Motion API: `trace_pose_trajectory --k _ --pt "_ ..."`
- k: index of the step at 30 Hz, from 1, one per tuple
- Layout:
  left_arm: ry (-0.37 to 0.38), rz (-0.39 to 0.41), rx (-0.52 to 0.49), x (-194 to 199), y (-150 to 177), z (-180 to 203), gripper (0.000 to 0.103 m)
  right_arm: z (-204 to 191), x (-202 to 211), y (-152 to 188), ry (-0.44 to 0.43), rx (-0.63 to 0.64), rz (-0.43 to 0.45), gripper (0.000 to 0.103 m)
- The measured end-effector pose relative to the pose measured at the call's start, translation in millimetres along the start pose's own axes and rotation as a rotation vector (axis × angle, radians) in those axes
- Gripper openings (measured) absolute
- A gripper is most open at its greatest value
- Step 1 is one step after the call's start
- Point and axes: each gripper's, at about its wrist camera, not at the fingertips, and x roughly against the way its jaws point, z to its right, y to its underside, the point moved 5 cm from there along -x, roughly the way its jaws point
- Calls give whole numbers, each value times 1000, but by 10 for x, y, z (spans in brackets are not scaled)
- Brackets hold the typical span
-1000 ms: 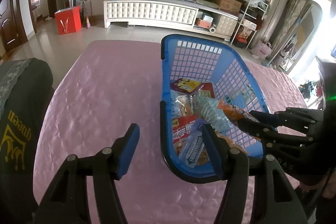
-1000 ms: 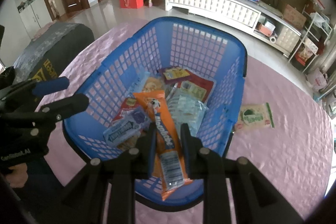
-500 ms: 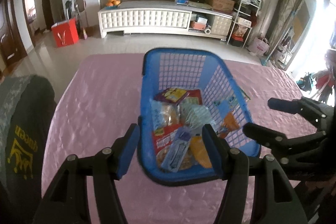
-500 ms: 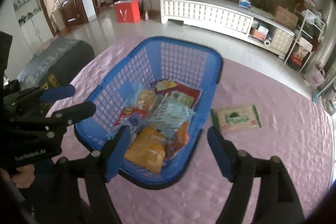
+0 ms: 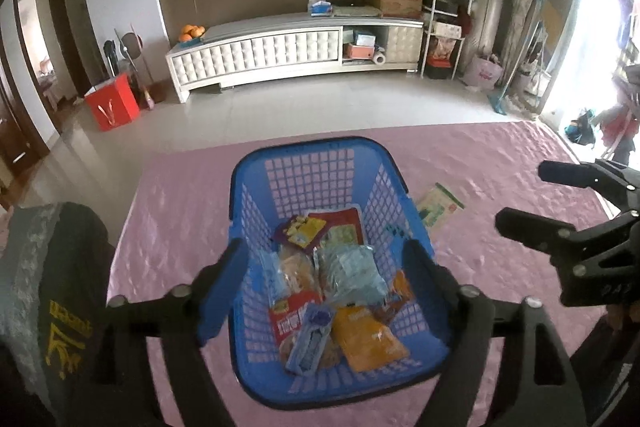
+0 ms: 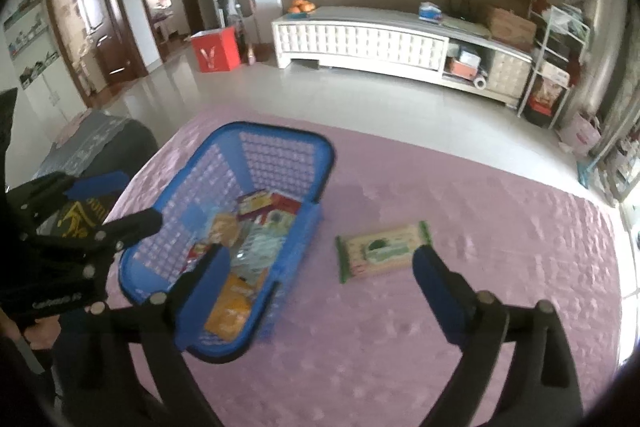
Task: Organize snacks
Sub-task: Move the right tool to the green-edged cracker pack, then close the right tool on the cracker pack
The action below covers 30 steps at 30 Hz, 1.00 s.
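A blue mesh basket point(image 5: 312, 143) stands on the pink tablecloth and holds several snack packets, among them an orange one point(image 5: 370, 341), a pale blue one point(image 5: 352, 273) and a blue gum pack point(image 5: 312, 341). A green-and-white packet point(image 6: 382, 251) lies flat on the cloth just right of the basket point(image 6: 280, 130). My left gripper point(image 5: 322, 255) hovers above the basket's near end, jaws opening, nothing held. My right gripper point(image 6: 320, 263) hangs over the cloth between basket and green packet, jaws opening wide and empty. Each gripper shows in the other's view: the right gripper point(image 5: 532, 197) and the left gripper point(image 6: 124, 201).
A dark chair back with yellow lettering point(image 5: 52, 307) stands against the table's left side. The pink cloth point(image 5: 180, 207) ends at the far table edge, with tiled floor beyond. A white cabinet point(image 5: 296, 51) and a red box point(image 5: 112, 107) stand far back.
The right gripper let go of the orange packet, which now lies in the basket, then opened wide and drew back up and right. The left gripper rose, pulled back and opened wider.
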Motion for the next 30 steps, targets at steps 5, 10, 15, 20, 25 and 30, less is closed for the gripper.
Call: trace_pose_trajectory --k 5,10,15,20,25,30 --pt "9 -104 36 -304 -90 4 85 239 -181 -32 2 -107 -65 96" --pt "-11 -208 118 -699 -109 -138 93 565 -522 2 6 -323 -163 96" --pt "7 -268 195 -1028 -138 -231 103 786 -944 89 2 -501 -265 96" --pt "-37 -299 184 -1251 -170 -251 103 900 -1253 128 43 -579 -307 96" --pt "-96 -327 114 -1436 -198 -171 103 954 -1555 184 53 -612 -380 96" --pt "-79 -349 133 -1581 -212 -241 103 1038 -1784 254 68 -638 -419 96"
